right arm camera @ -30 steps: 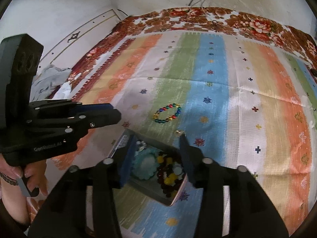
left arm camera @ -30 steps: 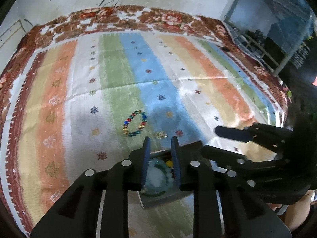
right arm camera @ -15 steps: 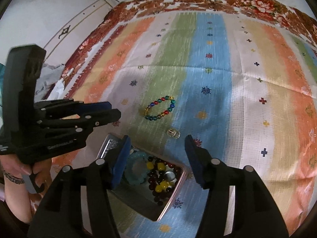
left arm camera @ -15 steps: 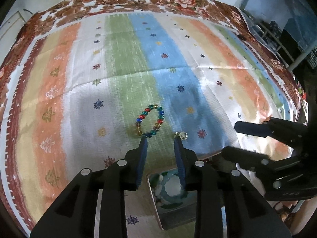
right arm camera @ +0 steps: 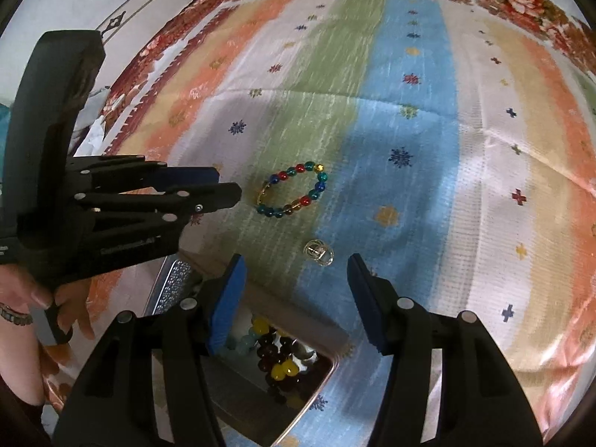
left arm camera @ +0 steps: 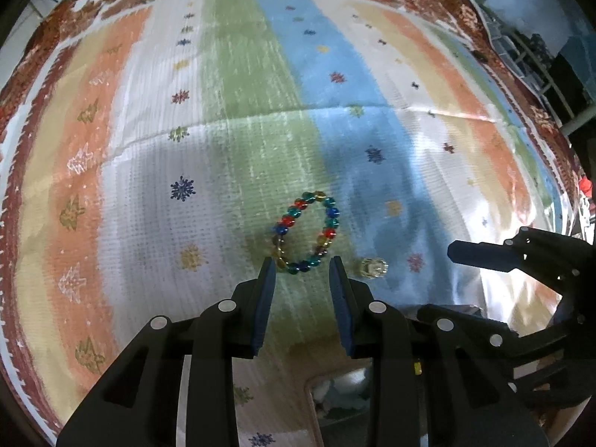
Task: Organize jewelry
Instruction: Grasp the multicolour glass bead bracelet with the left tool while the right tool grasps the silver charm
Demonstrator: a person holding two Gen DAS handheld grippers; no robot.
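A multicoloured bead bracelet (left arm camera: 306, 231) lies on the striped cloth, also in the right wrist view (right arm camera: 292, 190). My left gripper (left arm camera: 302, 270) is open and empty, its tips just short of the bracelet's near edge. A small clear-and-gold ring (right arm camera: 318, 252) lies to the bracelet's right, also in the left wrist view (left arm camera: 372, 267). My right gripper (right arm camera: 296, 273) is open and empty, just behind the ring. A metal box (right arm camera: 175, 279) under it holds yellow, dark and green beads (right arm camera: 277, 354).
The striped cloth (left arm camera: 231, 74) with a red floral border covers the surface. The metal box (left arm camera: 313, 402) sits below the left gripper. Dark furniture (left arm camera: 536, 48) stands at far right. A white wall (right arm camera: 111, 0) is at far left.
Both grippers moved forward from above the box toward the bracelet and the ring. The left jaws have opened a little. The box has dropped toward the bottom of both views.
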